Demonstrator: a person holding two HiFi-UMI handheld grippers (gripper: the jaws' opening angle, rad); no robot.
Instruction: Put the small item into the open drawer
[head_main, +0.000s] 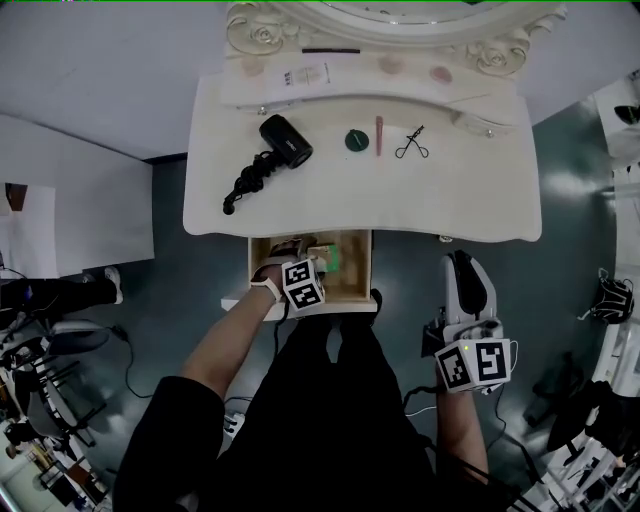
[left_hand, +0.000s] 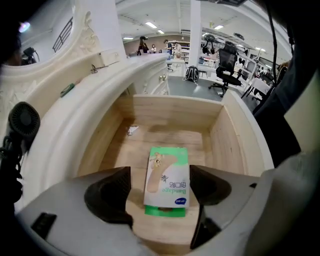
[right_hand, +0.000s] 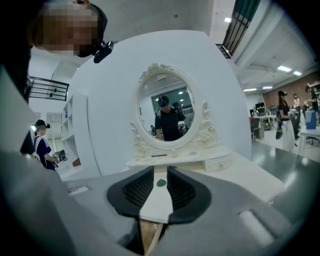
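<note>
The open wooden drawer (head_main: 258, 262) juts out under the white vanity table (head_main: 480, 200). A green and white bandage packet (left_hand: 167, 180) lies flat on the floor of the drawer (left_hand: 225, 140); the head view shows the packet (head_main: 333, 262) as a green patch. My left gripper (left_hand: 160, 185) hangs over it, open, jaws on either side of the packet and a gap on the left side. In the head view my left gripper (head_main: 305, 262) is over the drawer. My right gripper (head_main: 462, 265) is off to the right below the table edge; in its own view my right gripper (right_hand: 160, 190) shows a narrow gap with nothing in it.
On the tabletop lie a black hair dryer (head_main: 285, 140), a round green item (head_main: 358, 140), a pink stick (head_main: 379, 135) and an eyelash curler (head_main: 412, 145). An oval mirror (right_hand: 165, 112) stands at the back. A small silvery scrap (left_hand: 132, 130) lies deep in the drawer.
</note>
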